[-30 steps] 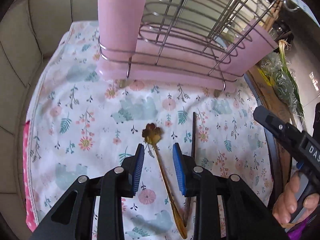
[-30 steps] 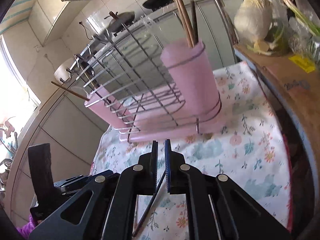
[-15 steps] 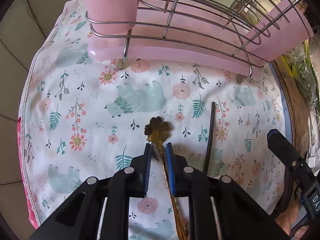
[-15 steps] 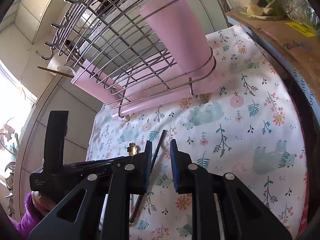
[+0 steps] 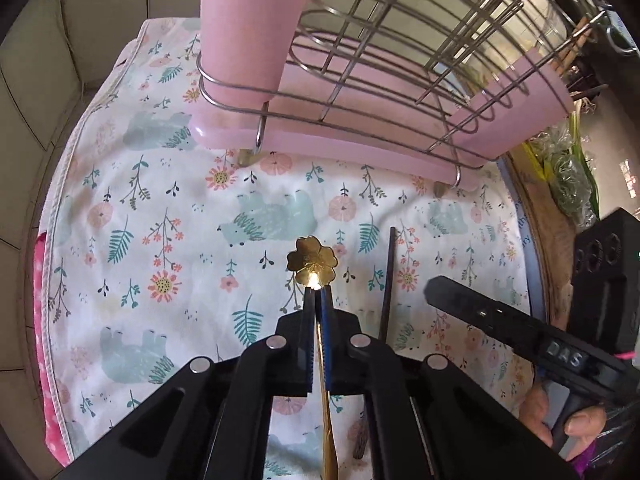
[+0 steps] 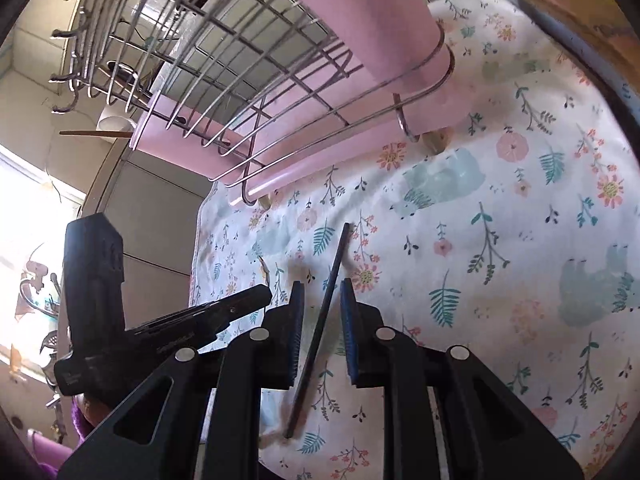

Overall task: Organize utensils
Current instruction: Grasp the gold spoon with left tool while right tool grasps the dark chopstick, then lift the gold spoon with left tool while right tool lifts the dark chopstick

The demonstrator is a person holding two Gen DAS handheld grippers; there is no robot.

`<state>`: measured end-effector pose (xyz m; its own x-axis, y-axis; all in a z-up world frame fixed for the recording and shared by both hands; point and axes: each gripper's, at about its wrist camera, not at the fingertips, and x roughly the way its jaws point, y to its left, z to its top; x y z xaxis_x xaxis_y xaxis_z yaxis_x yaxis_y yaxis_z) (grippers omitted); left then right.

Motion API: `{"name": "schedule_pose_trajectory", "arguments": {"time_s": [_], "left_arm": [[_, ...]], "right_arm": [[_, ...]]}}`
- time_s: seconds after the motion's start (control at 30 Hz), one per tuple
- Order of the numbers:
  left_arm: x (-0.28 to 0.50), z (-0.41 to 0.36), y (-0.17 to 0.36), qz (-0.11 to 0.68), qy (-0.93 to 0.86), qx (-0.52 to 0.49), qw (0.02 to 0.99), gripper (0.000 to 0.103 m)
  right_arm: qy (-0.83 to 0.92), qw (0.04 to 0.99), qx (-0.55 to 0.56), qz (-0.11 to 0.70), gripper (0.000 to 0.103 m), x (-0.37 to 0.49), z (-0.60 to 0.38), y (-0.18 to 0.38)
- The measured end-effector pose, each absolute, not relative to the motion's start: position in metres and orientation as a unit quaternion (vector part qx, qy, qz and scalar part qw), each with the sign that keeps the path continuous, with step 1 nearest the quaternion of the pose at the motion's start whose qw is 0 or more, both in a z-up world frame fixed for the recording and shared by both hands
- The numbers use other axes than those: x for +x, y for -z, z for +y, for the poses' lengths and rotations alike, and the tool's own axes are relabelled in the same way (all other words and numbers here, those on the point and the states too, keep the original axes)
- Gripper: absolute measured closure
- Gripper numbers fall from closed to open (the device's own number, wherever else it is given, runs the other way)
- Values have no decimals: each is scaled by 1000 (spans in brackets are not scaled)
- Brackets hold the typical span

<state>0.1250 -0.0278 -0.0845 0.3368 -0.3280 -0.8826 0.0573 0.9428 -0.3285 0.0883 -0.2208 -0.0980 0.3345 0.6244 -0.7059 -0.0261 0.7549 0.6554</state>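
Observation:
A gold spoon with a flower-shaped bowl (image 5: 312, 260) lies on the floral cloth (image 5: 160, 200). My left gripper (image 5: 316, 290) is shut on its handle just behind the bowl. A black chopstick (image 5: 386, 280) lies right of the spoon. In the right wrist view that chopstick (image 6: 332, 276) runs between the pads of my right gripper (image 6: 322, 283), which is open; neither pad touches it. The right gripper (image 5: 480, 312) also shows at the right of the left wrist view. Behind stands a wire rack (image 5: 400, 80) with a pink utensil cup (image 5: 248, 20).
The rack's pink drip tray (image 5: 360, 148) sits close behind the utensils. Bagged greens (image 5: 568, 176) lie on a wooden board at the right. A pink cloth (image 5: 40, 320) edges the left side. A person's hand (image 5: 560, 424) grips the right tool.
My left gripper's jaws closed onto the spoon handle. My right gripper tilted down and sank over the chopstick, its jaws a little wider than a second ago.

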Motion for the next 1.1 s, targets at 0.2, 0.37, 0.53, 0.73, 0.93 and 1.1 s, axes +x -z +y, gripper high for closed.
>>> {"name": "schedule_pose_trajectory", "arguments": {"time_s": [0.2, 0.37, 0.53, 0.73, 0.93, 1.1], "left_arm": [[108, -16, 66, 531, 140, -126, 826, 101], [100, 8, 56, 518, 149, -141, 831, 101], [96, 18, 48, 511, 149, -155, 832, 101], [95, 19, 46, 503, 141, -162, 837, 101], [87, 23, 36, 484, 130, -157, 851, 101], [81, 26, 26, 468, 125, -164, 859, 102]], "right_arm": [[-180, 751, 262, 578, 84, 106, -201, 113], [-152, 759, 232, 589, 84, 114, -185, 115], [-143, 765, 217, 589, 84, 121, -176, 112], [-133, 783, 191, 576, 89, 118, -168, 109], [-149, 789, 228, 551, 96, 108, -177, 104], [-165, 815, 230, 505, 96, 93, -185, 78]]}}
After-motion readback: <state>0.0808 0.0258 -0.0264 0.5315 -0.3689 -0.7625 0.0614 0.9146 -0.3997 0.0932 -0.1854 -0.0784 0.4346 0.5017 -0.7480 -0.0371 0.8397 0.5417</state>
